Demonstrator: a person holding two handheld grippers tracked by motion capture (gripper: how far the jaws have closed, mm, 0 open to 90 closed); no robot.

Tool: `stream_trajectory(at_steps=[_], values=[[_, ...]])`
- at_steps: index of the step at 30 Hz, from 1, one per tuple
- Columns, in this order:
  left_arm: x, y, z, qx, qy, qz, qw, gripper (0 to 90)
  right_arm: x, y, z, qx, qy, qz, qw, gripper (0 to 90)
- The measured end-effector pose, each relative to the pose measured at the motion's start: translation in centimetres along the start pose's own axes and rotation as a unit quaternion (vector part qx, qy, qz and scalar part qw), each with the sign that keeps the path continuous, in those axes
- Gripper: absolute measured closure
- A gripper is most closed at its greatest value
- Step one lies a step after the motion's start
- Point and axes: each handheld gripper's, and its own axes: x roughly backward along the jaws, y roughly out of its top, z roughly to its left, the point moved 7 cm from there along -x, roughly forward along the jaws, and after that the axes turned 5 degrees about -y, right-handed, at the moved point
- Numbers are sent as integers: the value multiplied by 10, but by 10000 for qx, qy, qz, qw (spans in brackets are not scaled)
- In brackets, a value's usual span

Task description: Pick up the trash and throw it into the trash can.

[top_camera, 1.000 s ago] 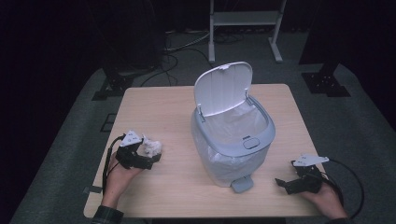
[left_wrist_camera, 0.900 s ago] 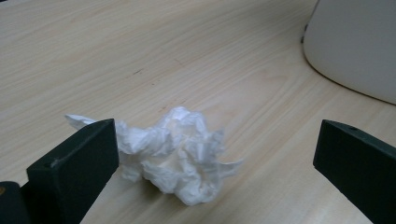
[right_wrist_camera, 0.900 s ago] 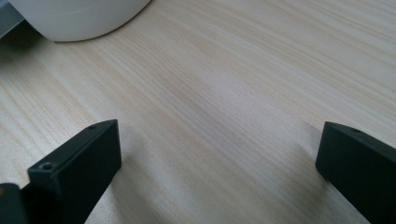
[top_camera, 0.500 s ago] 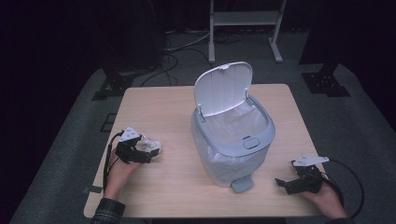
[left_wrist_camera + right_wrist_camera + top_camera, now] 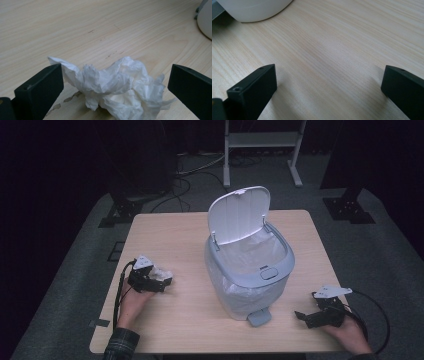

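A crumpled white tissue (image 5: 161,273) (image 5: 117,85) lies on the wooden table (image 5: 185,245) at its left side. My left gripper (image 5: 156,283) (image 5: 115,86) is open, its two black jaws standing on either side of the tissue. A grey-white pedal bin (image 5: 247,270) with its lid up and a clear liner inside stands mid-table. My right gripper (image 5: 305,316) (image 5: 328,85) rests open on bare wood at the front right, nothing between its jaws; the bin's base (image 5: 252,10) shows at the upper left of the right gripper view.
The bin's foot pedal (image 5: 259,317) sticks out toward the front edge. Cables trail from both grippers. Behind the table stand a white rack (image 5: 262,140) and dark stand feet (image 5: 350,210) on grey carpet.
My left gripper has slid a little toward the front and left, with the tissue staying between its jaws. The right gripper has not moved.
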Motion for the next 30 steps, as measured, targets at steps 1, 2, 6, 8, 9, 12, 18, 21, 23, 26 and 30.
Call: stream_trajectory(at_steps=[1,2,6,8,9,12,18,21,23,26,30], values=[[-1,-1,0,-15,-4,25,10000,0,0,0,0,0,1,0,10000,0],[-3,-1,0,-25,7,56,10000,0,0,0,0,5,0,-2,10000,0],[-6,-3,1,-13,24,110,9999,0,0,0,0,3,-1,-2,10000,0],[-8,-4,1,-4,29,120,9999,0,0,0,0,5,0,-2,10000,0],[-8,-4,1,2,40,140,9999,0,0,0,0,5,0,-2,10000,0],[-11,-6,2,3,56,213,9998,0,0,0,0,3,-1,-2,10000,0],[-17,-10,0,-80,57,390,9992,0,0,0,0,5,-1,-1,10000,0],[-19,-11,-1,-103,63,432,9990,0,0,0,0,5,-1,-2,10000,0],[-18,-12,-1,-122,27,445,9989,25,0,0,0,5,0,-2,10000,0],[-19,-12,-2,-135,31,459,9989,53,0,0,0,4,-1,-2,10000,0],[-19,-14,-2,-184,15,528,9984,87,0,0,0,5,-1,-2,10000,0]])
